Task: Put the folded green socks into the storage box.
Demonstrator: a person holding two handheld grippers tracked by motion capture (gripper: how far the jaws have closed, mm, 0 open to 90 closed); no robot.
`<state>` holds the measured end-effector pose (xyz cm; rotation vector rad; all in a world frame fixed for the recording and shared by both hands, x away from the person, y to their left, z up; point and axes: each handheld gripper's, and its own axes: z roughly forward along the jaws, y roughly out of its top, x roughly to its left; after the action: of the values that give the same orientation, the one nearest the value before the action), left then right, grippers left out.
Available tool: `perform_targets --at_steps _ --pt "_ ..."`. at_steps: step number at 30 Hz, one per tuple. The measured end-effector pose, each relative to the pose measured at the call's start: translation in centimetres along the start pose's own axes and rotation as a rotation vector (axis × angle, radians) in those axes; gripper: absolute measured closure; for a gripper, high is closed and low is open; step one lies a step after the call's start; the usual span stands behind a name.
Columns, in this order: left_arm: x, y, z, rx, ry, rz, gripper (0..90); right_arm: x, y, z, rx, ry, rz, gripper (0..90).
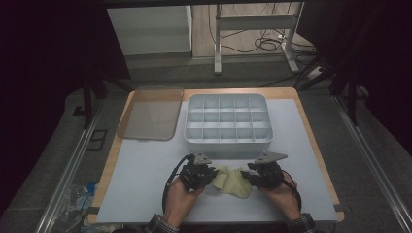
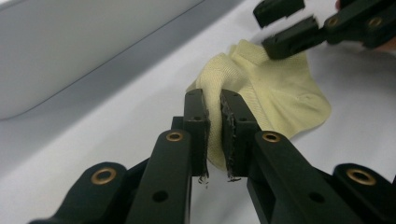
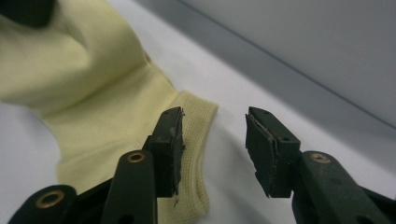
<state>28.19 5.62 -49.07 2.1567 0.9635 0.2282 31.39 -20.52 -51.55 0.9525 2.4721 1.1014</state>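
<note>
A pale yellow sock (image 1: 232, 180) lies crumpled on the white worktop (image 1: 145, 165), close to its near edge and about midway along it, between the person's two hands. The left hand (image 1: 180, 199) comes in from the near edge and holds the left claw (image 1: 210, 175), which is clenched on the sock: in the left gripper view the two black jaws stand almost together with a fold of the knitted yellow fabric pinched between their pads, and the rest of the sock (image 2: 275, 95) spreads out on the worktop beyond them. The right hand (image 1: 282, 196) holds the right claw (image 1: 246, 175) at the sock's other end. Its jaws are released and stand apart; in the right gripper view the sock's ribbed cuff (image 3: 194, 140) lies on the worktop just beside and under one jaw, while the other jaw stands over bare worktop, and neither pad presses on the fabric. The right claw (image 2: 280, 28) also appears in the left gripper view, its jaws parted above the far part of the sock. Farther back, toward the far edge of the worktop, stands a white plastic organiser box (image 1: 227, 145) divided into many small compartments. Its clear lid (image 1: 150, 114) lies flat just beside it at the far left corner.
</note>
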Motion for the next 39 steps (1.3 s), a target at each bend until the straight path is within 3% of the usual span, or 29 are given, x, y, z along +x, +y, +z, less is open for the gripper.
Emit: perform_targets --at_steps 13,21,34,39 --pt "-1.3 1.5 1.6 0.018 -0.002 0.022 81.1 -2.1 -0.3 -1.7 -0.023 -0.072 0.047 51.9" --pt "-2.3 2.2 2.7 0.018 -0.044 0.034 79.1 -2.5 -0.5 -1.9 -0.02 -0.085 0.052 51.9" --pt "-4.2 3.4 4.1 -0.038 -0.135 0.052 66.4 -2.7 -0.7 -1.8 -0.012 -0.092 0.054 51.7" --pt "-3.9 3.9 3.5 -0.076 -0.119 0.057 53.7 -2.9 -0.8 -1.8 -0.01 -0.096 0.058 51.4"
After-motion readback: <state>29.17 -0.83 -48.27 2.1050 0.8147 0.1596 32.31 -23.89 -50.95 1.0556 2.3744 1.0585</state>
